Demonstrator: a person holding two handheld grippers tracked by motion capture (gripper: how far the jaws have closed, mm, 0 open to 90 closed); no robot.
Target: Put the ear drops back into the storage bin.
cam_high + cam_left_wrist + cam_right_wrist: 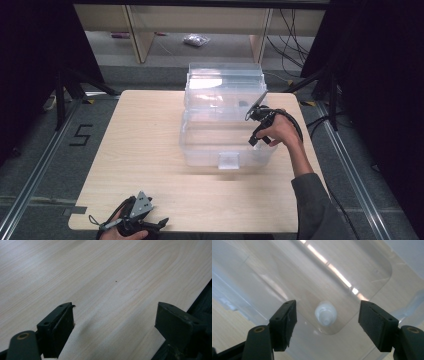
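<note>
Light falls evenly from above onto the pale wooden table (150,150), which is the brightest area in the high view, while the surroundings to either side of it sink into near black and the floor beyond it stays grey and dim. The clear plastic box (225,120) standing on the table carries a white glare patch on its raised lid, and in the right gripper view bright streaks of reflected light run across its bottom, where a small white bottle (325,313) looks soft and slightly blurred. In the left gripper view the table grain is sharp farther off, the near jaws are dark and out of focus, and one of them casts a faint, soft shadow on the wood.
</note>
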